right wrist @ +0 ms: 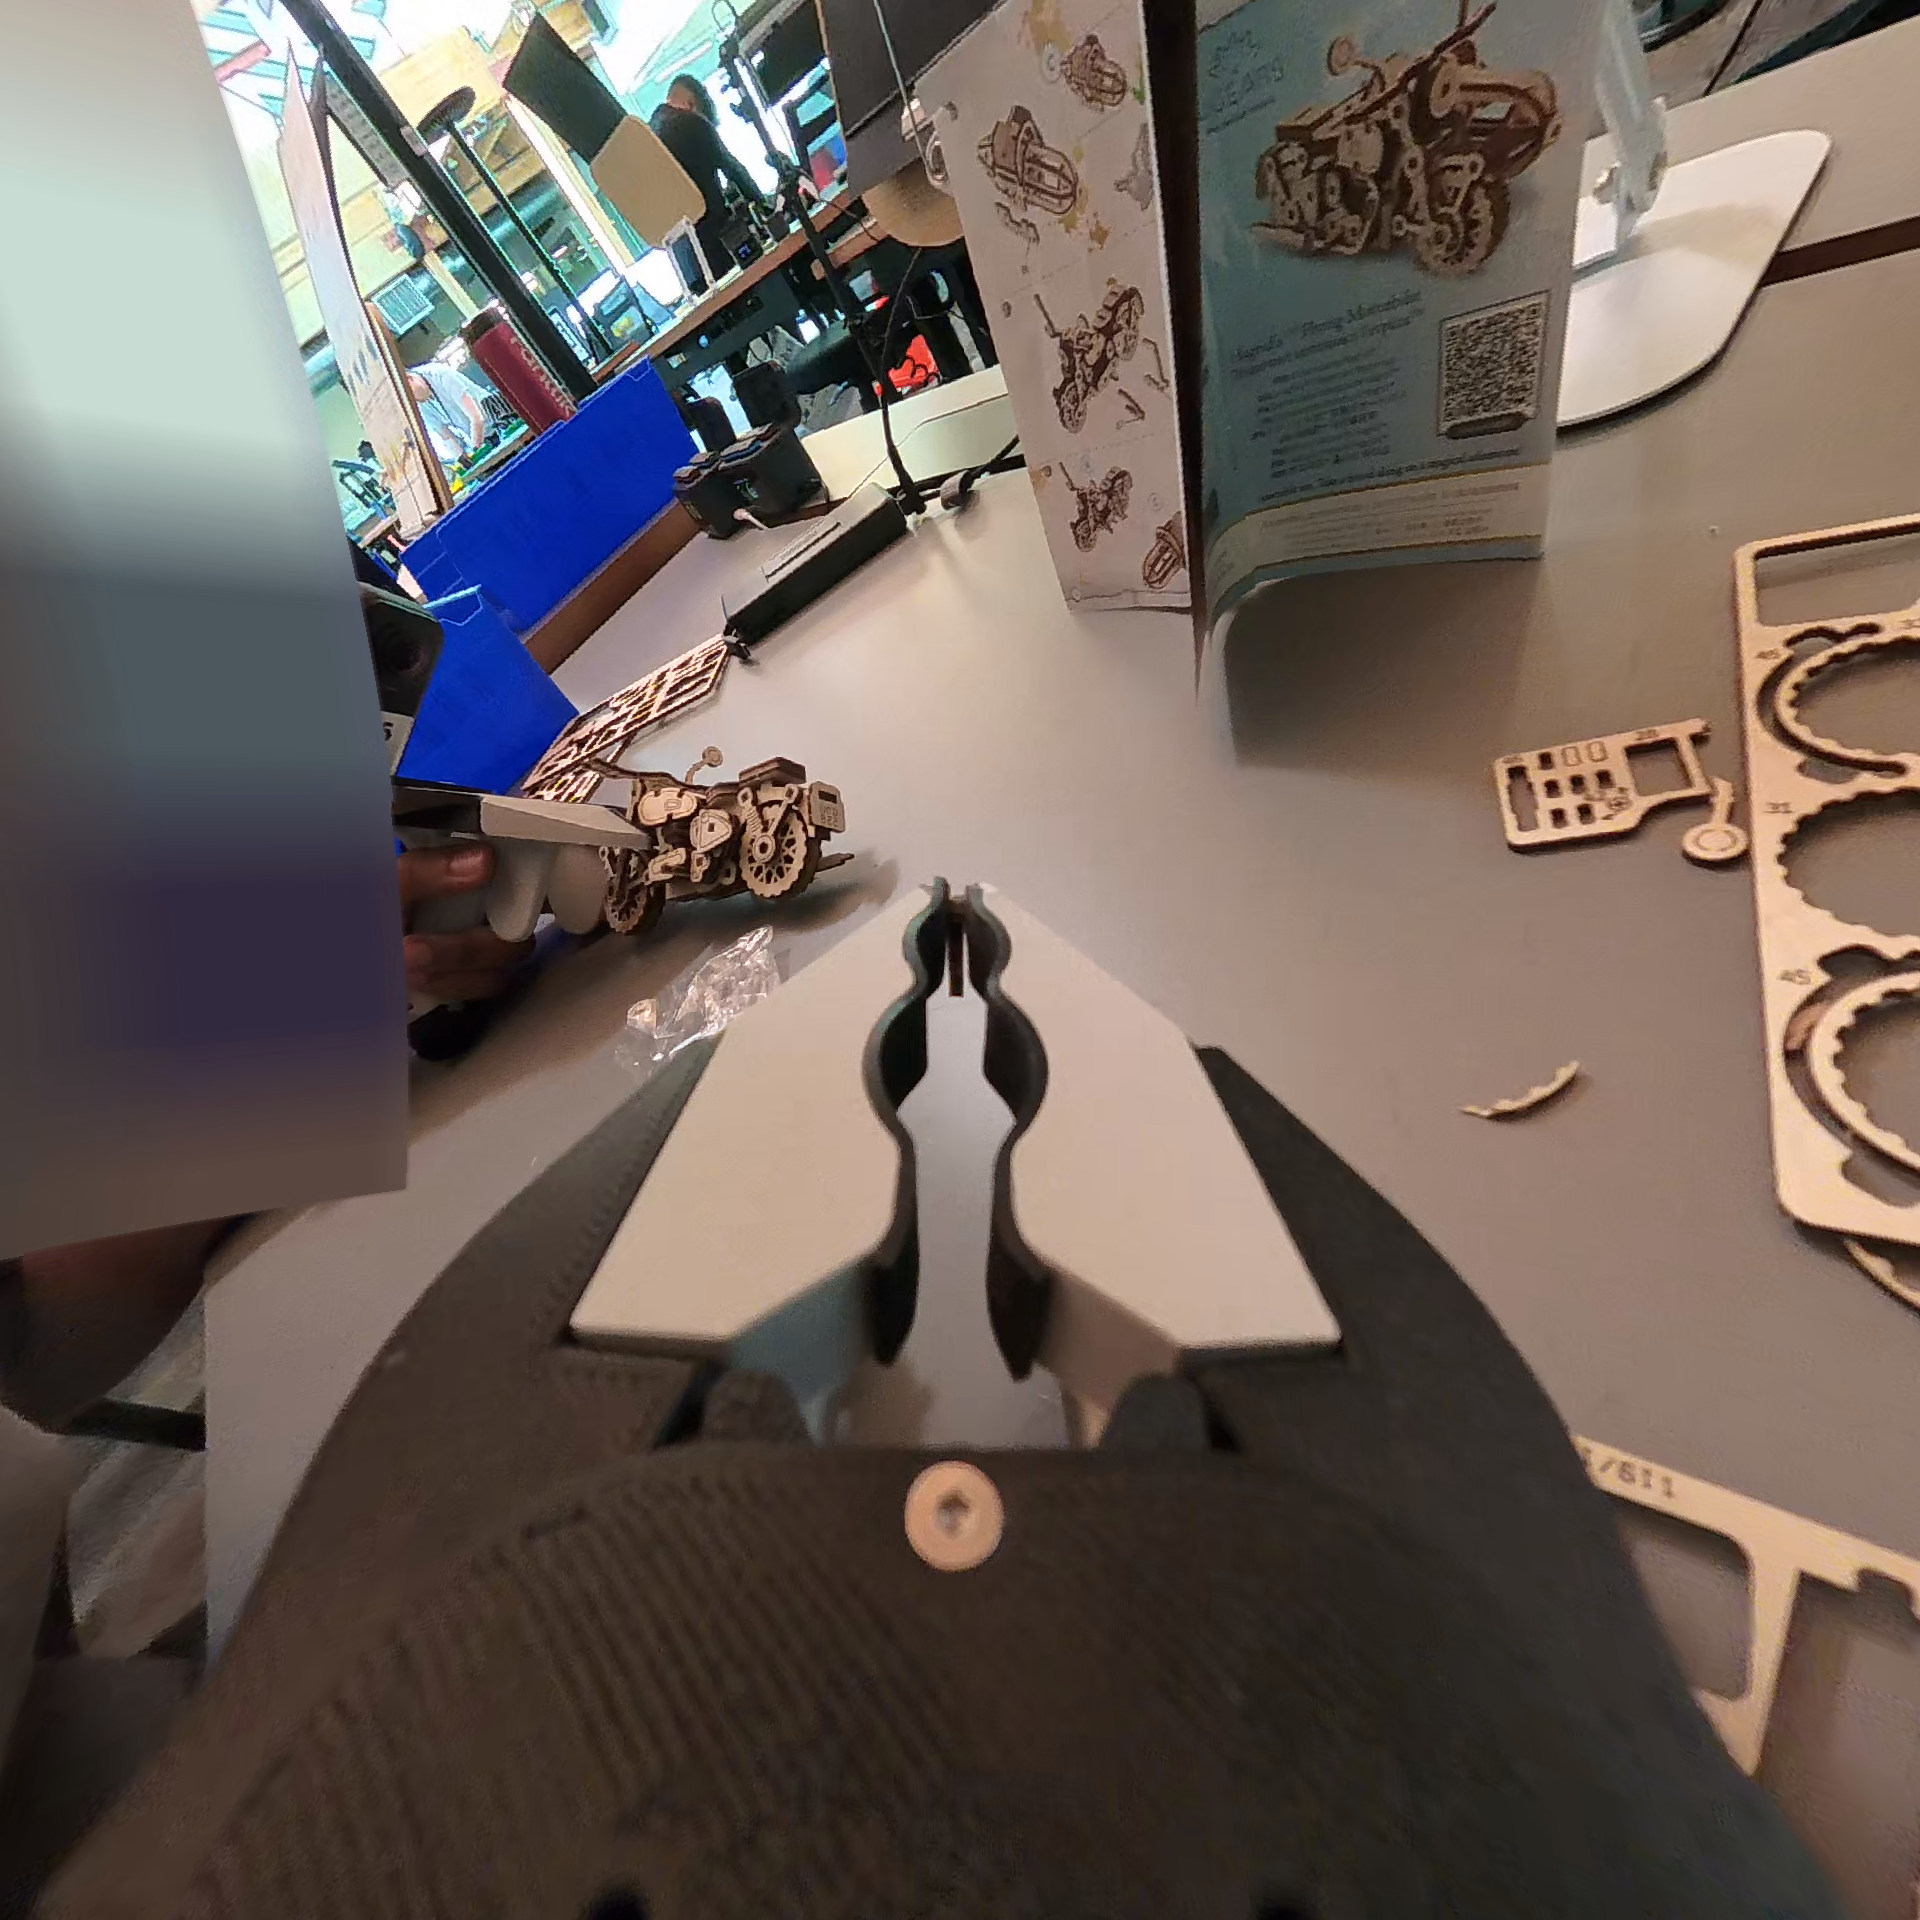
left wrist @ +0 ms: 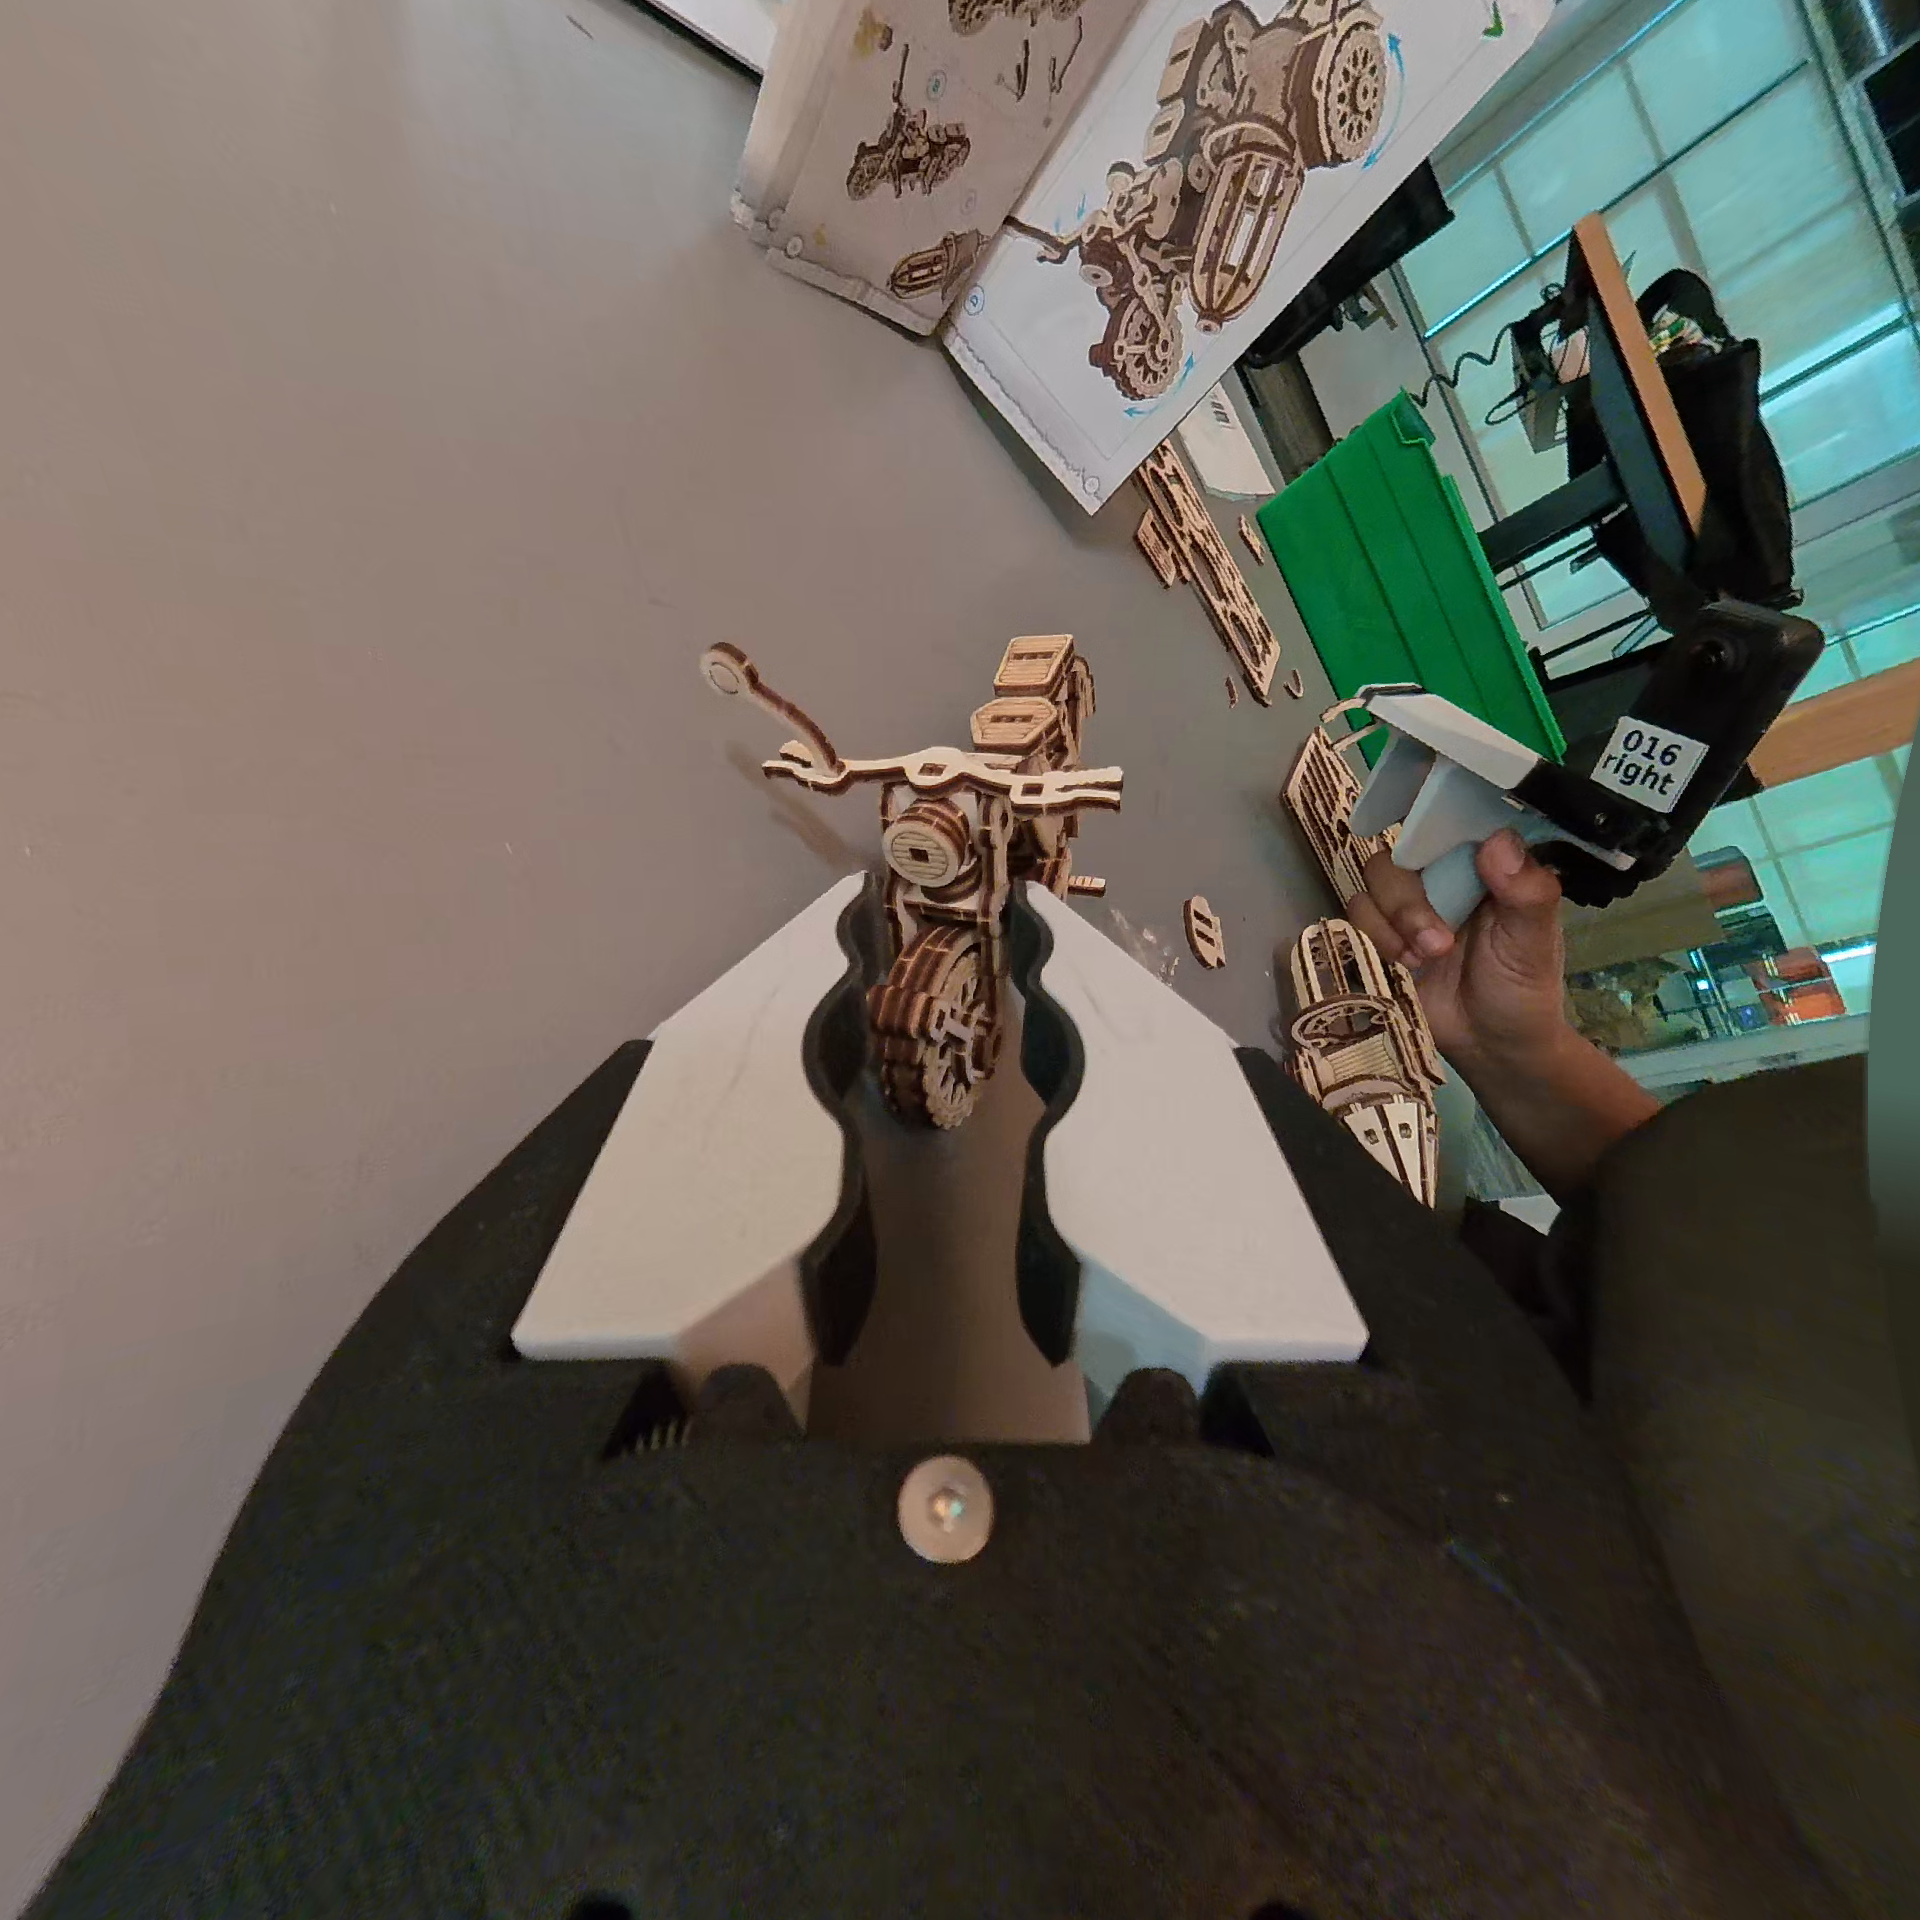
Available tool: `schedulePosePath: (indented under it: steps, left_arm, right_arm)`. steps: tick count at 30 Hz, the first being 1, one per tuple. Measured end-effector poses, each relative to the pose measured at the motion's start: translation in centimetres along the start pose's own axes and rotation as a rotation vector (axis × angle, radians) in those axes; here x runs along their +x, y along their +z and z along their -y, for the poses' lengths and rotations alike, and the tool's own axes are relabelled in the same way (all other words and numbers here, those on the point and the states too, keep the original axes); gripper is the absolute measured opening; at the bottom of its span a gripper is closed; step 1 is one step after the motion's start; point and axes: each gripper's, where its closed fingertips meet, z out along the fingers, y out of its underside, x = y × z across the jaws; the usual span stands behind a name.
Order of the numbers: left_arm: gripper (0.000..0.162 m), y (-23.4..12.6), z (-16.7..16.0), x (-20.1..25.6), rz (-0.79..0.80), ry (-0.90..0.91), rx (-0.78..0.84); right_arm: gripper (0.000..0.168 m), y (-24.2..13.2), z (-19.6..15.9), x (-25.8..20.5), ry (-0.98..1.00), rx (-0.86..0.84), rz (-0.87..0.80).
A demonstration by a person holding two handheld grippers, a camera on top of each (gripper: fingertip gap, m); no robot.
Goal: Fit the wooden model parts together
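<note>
A wooden motorcycle model (left wrist: 966,862) stands on the grey table (left wrist: 364,623), with a mirror on one handlebar only. My left gripper (left wrist: 940,894) has its jaws closed around the model's front wheel (left wrist: 940,1029). In the right wrist view the model (right wrist: 717,831) and the left gripper (right wrist: 582,873) show at the left. My right gripper (right wrist: 956,894) is shut on a small thin wooden piece (right wrist: 953,951) at its tips. It also shows in the left wrist view (left wrist: 1371,707), held above the table to the right of the model.
A wooden sidecar model (left wrist: 1361,1049) and a small oval part (left wrist: 1203,928) lie right of the motorcycle. Punched-out wooden sheets (right wrist: 1829,883), a small part frame (right wrist: 1600,795), a plastic bag (right wrist: 707,987), an instruction booklet (right wrist: 1081,312) and the kit box (right wrist: 1371,312) are on the table. A green bin (left wrist: 1392,582) stands at the table's edge. The tips of one gripper are about 20 cm away from the tips of the other.
</note>
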Motion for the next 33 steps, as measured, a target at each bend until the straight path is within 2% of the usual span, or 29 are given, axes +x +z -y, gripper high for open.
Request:
schedulePosePath:
  steps: [10,25,33]
  left_arm:
    - [0.023,0.0,0.1,0.0,-0.008,-0.011,0.002]
    - [0.022,-0.8,1.4,-0.5,-0.104,-0.207,0.057]
    - [0.022,-1.0,1.7,-0.5,-0.133,-0.244,0.066]
  right_arm:
    - [0.000,0.1,-0.2,0.0,-0.029,-0.015,-0.027]
    - [0.000,0.2,-0.3,0.1,-0.044,-0.022,-0.046]
    - [0.000,0.2,-0.4,0.1,-0.039,-0.025,-0.046]
